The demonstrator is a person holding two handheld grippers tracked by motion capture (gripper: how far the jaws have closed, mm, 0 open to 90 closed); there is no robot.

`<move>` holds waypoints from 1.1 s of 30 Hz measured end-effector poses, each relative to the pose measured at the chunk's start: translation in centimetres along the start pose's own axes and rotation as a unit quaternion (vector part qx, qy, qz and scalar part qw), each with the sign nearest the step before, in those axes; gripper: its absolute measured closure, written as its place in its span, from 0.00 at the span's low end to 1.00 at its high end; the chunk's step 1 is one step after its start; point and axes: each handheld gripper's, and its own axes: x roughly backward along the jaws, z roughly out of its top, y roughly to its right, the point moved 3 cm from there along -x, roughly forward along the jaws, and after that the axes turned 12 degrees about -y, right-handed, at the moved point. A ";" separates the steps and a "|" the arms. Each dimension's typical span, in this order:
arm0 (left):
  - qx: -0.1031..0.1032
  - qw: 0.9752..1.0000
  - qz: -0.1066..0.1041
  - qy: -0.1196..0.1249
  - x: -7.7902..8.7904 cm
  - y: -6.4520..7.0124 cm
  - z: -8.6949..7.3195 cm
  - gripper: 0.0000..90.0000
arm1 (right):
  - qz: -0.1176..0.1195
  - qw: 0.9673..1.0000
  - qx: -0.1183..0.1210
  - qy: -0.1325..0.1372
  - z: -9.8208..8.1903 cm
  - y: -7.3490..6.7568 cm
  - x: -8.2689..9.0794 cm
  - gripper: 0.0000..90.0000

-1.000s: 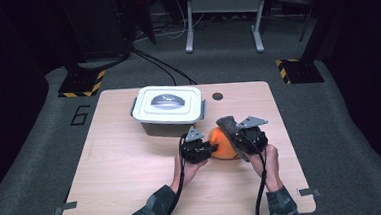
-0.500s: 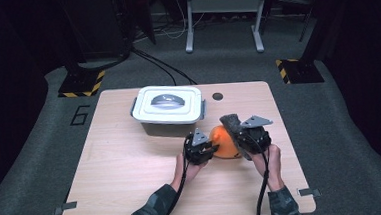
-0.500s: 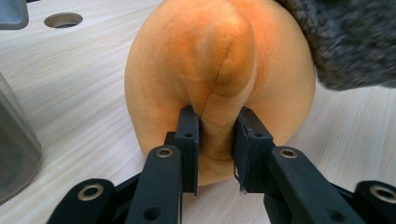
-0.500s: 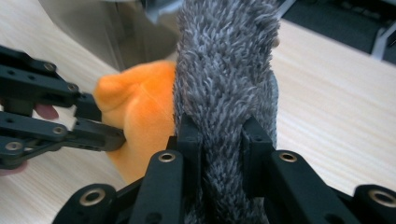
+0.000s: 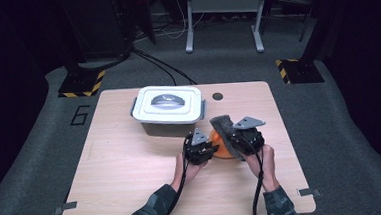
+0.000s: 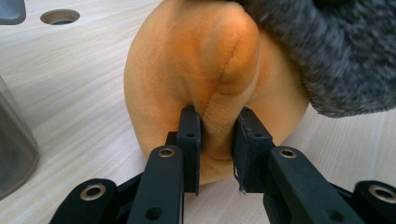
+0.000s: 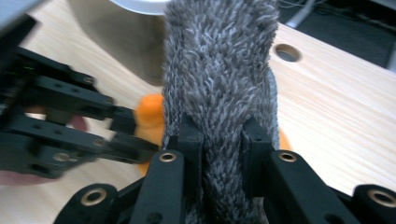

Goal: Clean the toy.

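Two grippers meet over one soft orange toy [image 6: 187, 70] on the table [image 5: 122, 172]. Left gripper [image 6: 217, 135] has just been closing and now pinches an orange fold between its jaws. Right gripper [image 7: 219, 135] is clamped on the grey fuzzy part [image 7: 217, 65], which rises beyond its jaws, just beside the lidded box [image 5: 167, 105].

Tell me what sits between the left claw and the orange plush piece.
Nothing does: the left claw is already pinching a fold of the orange plush piece, its jaws having just closed. The grey fuzzy piece, gripped by the right claw, lies against the far side.
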 end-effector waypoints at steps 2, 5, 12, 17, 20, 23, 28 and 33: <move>0.001 1.000 0.000 0.000 0.0 0.0 0.0 0.82 | -0.007 1.000 0.001 -0.003 -0.3 0.6 0.1 0.83; 0.009 1.000 -0.003 0.002 0.0 -0.2 -0.1 0.82 | -0.030 0.999 -0.014 -0.017 -1.1 1.6 0.0 0.83; 0.010 1.000 -0.007 0.004 -0.1 -0.2 0.0 0.82 | -0.032 0.997 -0.059 -0.044 -3.7 3.9 -1.3 0.83; 0.011 1.000 -0.008 0.006 -0.1 -0.2 -0.1 0.82 | -0.033 0.994 -0.085 -0.065 -5.0 5.2 -2.3 0.83; 0.011 1.000 -0.008 0.006 -0.1 -0.2 -0.1 0.82 | -0.038 0.991 -0.097 -0.084 -5.8 5.7 -3.1 0.83; 0.013 1.000 -0.008 0.007 -0.1 -0.2 -0.1 0.82 | -0.040 0.988 -0.106 -0.106 -6.7 6.3 -4.1 0.83; 0.014 1.000 -0.007 0.006 -0.1 -0.3 -0.2 0.82 | -0.029 0.984 -0.117 -0.127 -7.7 6.7 -5.9 0.83; 0.016 1.000 -0.003 0.008 0.0 -0.3 -0.2 0.82 | -0.035 0.985 -0.114 -0.127 -7.4 6.8 -5.7 0.83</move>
